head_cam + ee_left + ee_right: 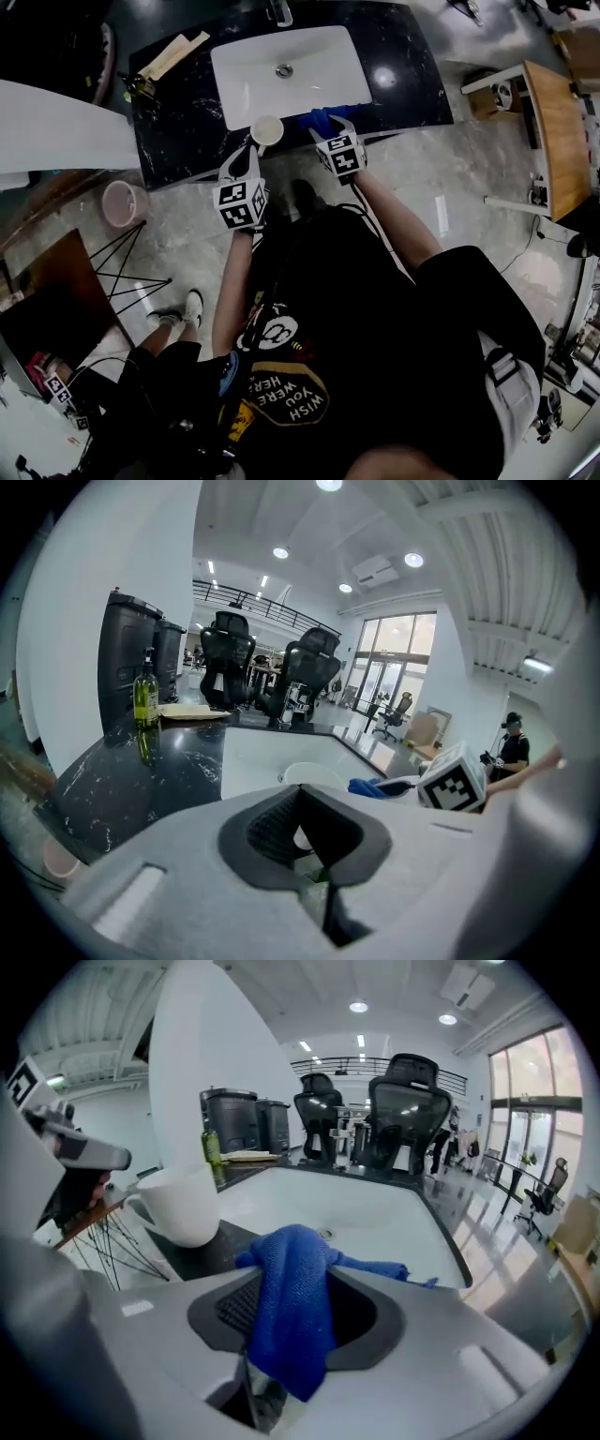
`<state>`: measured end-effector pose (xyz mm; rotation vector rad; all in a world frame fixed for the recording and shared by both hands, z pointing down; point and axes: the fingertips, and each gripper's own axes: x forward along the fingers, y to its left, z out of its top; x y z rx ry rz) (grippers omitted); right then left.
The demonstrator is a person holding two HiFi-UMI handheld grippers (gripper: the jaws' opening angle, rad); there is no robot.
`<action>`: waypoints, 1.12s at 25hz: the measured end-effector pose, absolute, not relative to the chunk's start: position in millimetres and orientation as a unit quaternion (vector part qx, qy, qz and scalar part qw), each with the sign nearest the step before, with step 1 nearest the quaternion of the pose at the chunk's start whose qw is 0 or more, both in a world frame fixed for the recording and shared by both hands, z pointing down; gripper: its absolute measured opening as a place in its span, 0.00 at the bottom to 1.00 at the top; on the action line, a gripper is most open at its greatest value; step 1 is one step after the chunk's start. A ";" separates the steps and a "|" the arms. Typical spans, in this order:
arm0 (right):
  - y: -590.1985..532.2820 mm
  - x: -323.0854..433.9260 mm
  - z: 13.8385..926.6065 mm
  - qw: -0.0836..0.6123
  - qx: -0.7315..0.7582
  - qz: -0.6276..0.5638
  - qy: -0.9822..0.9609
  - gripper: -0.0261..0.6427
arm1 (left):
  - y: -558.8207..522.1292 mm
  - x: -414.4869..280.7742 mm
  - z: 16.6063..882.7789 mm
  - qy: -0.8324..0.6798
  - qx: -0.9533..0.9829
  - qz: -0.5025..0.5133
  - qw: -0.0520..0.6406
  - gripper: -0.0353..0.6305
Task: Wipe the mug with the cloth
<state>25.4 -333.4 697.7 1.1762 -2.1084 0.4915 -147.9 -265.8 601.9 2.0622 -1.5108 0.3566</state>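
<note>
A white mug (267,129) hangs over the front edge of the black counter (187,122), beside the sink. My left gripper (251,150) is shut on its handle; in the left gripper view the mug (314,773) shows just past the jaws (305,832). A blue cloth (323,120) lies at the sink's near rim under my right gripper (330,127). In the right gripper view the cloth (286,1335) drapes loosely through the right gripper (298,1302), whose jaws stand apart, one ribbed pad bare. The mug (183,1204) is to its left.
The white sink basin (281,84) with its drain (284,70) lies straight ahead. A green bottle (145,696) and a wooden board (173,54) sit at the counter's far left. A pink bucket (122,203) stands on the floor left; a wooden table (553,131) stands right.
</note>
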 end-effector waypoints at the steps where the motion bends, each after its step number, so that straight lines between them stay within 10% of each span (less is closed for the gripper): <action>1: -329.3 16.5 697.8 0.343 0.437 0.183 -0.811 0.27 | -267.7 -149.0 603.0 -0.566 0.765 0.131 0.278 0.06; 28: -299.8 -18.6 638.6 0.328 0.349 0.074 -0.875 0.27 | -312.0 -125.5 610.4 -0.562 0.745 -0.003 0.359 0.06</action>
